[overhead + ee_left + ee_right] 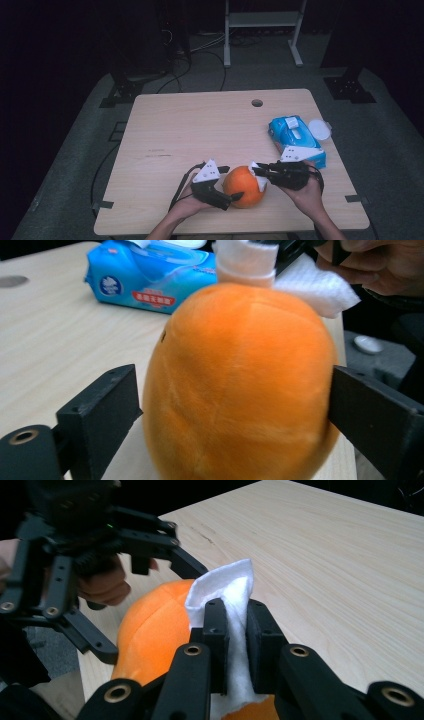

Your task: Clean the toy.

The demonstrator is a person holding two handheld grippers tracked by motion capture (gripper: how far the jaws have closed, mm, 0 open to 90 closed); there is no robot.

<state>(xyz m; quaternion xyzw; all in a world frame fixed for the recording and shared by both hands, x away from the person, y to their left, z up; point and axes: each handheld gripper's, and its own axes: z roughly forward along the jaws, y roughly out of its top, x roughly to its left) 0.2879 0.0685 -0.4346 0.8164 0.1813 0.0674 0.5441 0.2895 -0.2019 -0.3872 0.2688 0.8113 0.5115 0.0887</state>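
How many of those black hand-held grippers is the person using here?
2. The left hand-held gripper straddles the orange plush ball near the table's front edge; the right hand-held gripper comes in from the ball's other side, pinching a white wipe against it.

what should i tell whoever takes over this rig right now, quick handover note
Left tool: jaws wide, straddling the orange plush fruit; one jaw touches its side and the other stands just clear, so treat it as not gripped.
Right tool: shut on a folded white wipe, pressed against the top of the fruit.
Blue wipe pack lies at the right of the table, its round white lid open.
Done: a wipe is out of the pack and on the fruit.
Left: probably steady the fruit with the left tool, then wipe over its surface.
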